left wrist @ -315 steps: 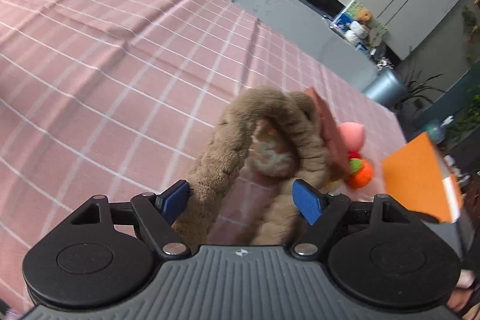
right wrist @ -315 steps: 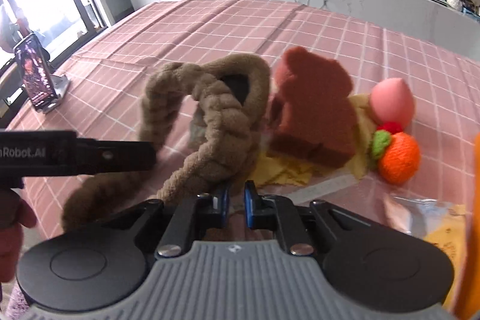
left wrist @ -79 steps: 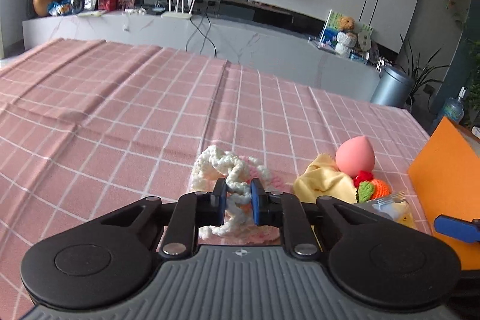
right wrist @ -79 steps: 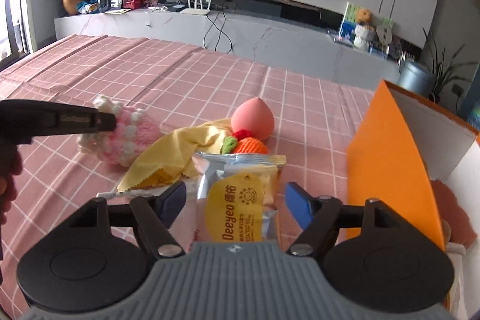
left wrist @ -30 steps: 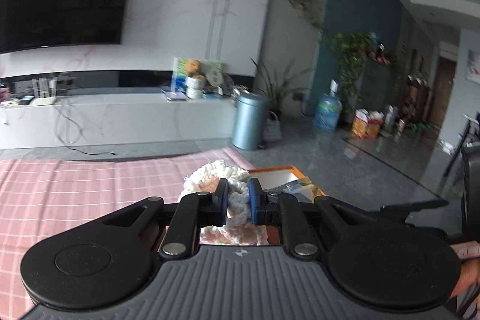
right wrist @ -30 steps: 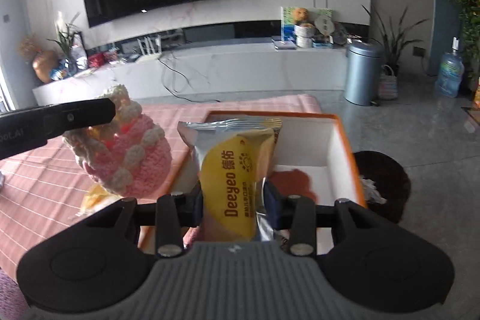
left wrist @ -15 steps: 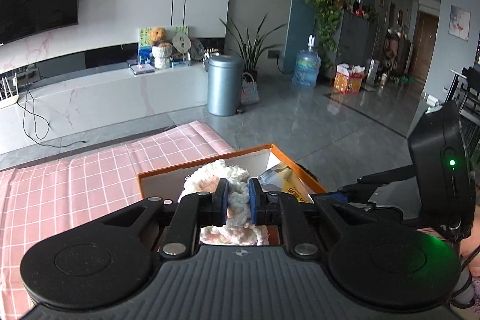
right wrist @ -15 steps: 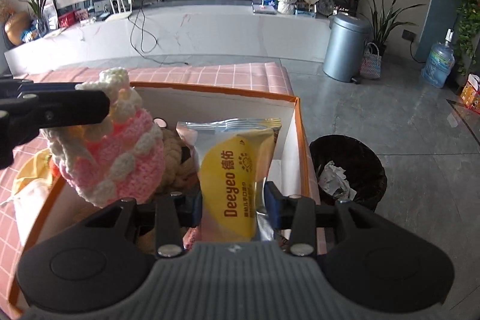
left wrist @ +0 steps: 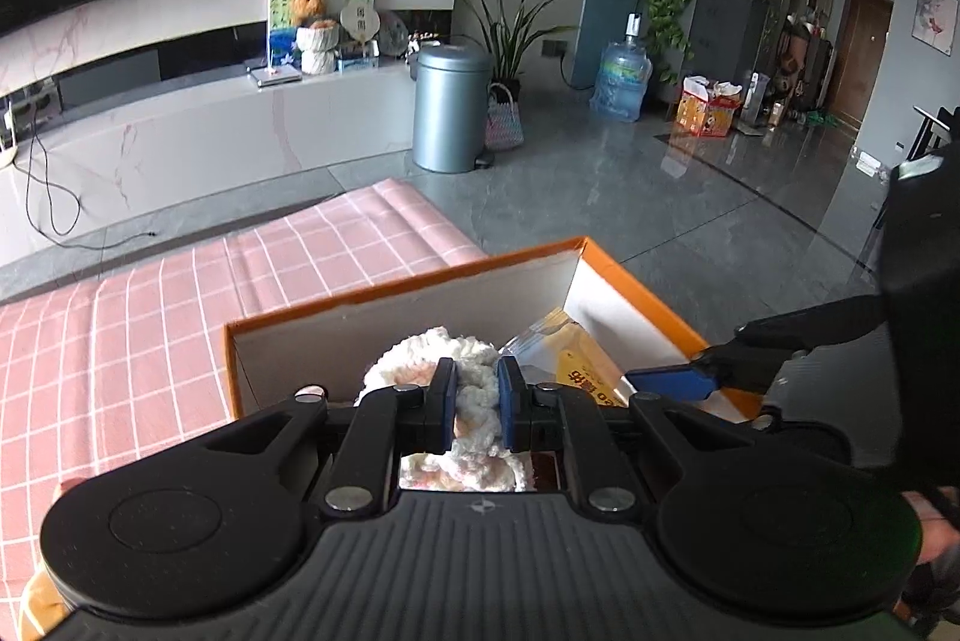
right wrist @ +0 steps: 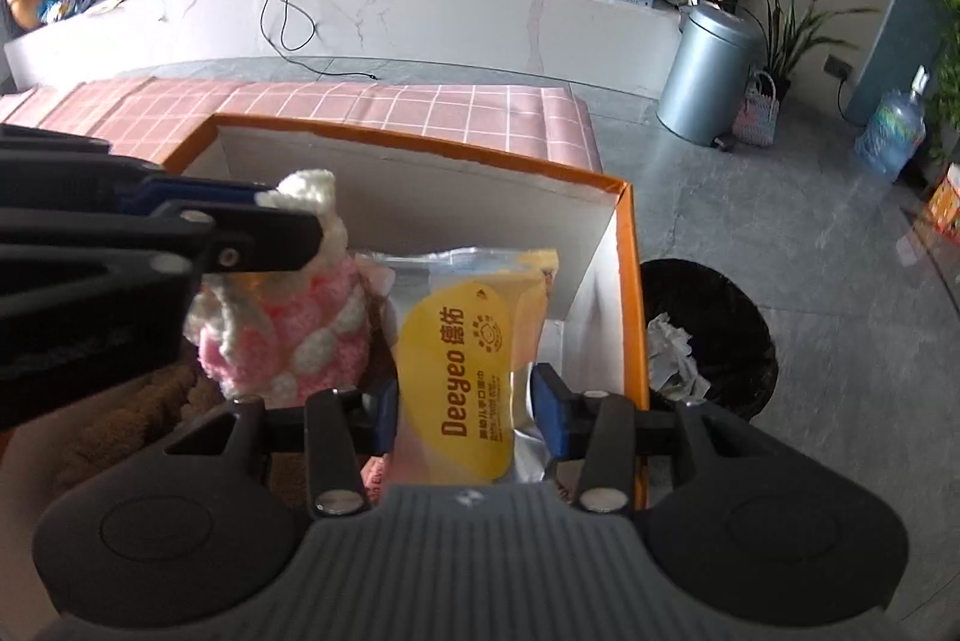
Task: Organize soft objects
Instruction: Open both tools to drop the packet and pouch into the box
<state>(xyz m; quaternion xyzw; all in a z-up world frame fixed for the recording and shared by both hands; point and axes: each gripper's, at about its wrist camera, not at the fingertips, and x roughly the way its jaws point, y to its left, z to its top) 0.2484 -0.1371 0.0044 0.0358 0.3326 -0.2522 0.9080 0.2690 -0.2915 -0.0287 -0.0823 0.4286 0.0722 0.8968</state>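
Left tool (left wrist: 474, 404) clamped on the pink-and-white crochet toy (right wrist: 288, 317), held over the orange box (right wrist: 627, 281). Right tool (right wrist: 465, 416) grips the yellow snack packet (right wrist: 474, 371) by its sides, inside the box near its right wall. Box sits on the pink checked counter (left wrist: 150, 317).

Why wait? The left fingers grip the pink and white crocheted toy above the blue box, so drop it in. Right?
Wrong colour: the cardboard box is orange outside and white inside, as the right wrist view shows. The left gripper does grip the pink and white crocheted toy above it.
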